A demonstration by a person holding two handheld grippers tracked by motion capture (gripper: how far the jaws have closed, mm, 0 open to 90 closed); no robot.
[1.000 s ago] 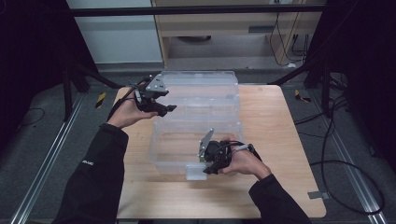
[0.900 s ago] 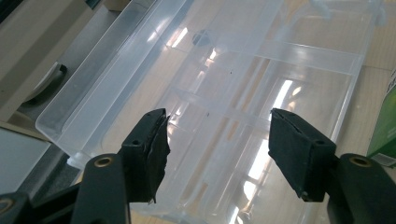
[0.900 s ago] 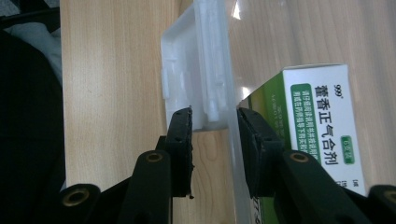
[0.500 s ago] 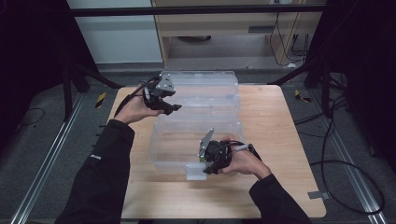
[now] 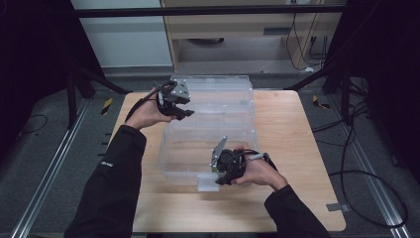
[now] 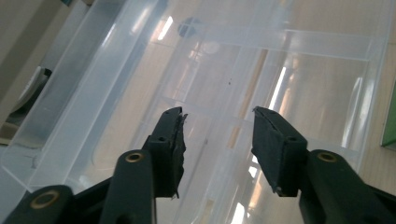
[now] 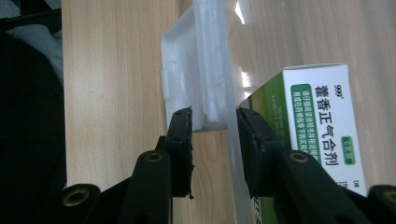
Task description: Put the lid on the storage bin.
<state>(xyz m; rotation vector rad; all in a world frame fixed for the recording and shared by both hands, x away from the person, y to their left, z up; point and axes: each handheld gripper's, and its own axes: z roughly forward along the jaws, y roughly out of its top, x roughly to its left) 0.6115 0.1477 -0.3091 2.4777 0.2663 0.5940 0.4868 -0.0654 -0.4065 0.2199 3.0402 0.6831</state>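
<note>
Dark studio floor, rails on either side, a pale cabinet at the back, and in the middle a wooden bench (image 5: 297, 148) carrying one big clear plastic bin (image 5: 218, 124). The bin sits toward the left half of the bench, running from the far edge down toward the near one, with see-through walls and a white latch tab (image 5: 207, 182) on its near wall.

Over on the left, the left hand-held gripper (image 5: 184, 113) hovers above the bin's far left part, beside the rim. From its own view the jaws stand well apart with nothing between them, looking straight down onto the clear plastic, where ribs and a lower floor show through.

Down at the near edge, the right hand-held gripper (image 5: 218, 181) is at the bin's near wall, right by the latch tab. Its own view has the jaws straddling the thin wall edge beside the latch tab (image 7: 187, 79), one jaw outside and one inside. Whether the pads are actually pressing the plastic is hard to call, as a sliver of gap seems to show. Just inside the wall sits a white and green medicine box (image 7: 322, 126), printed face up, close against the inner jaw.
</note>
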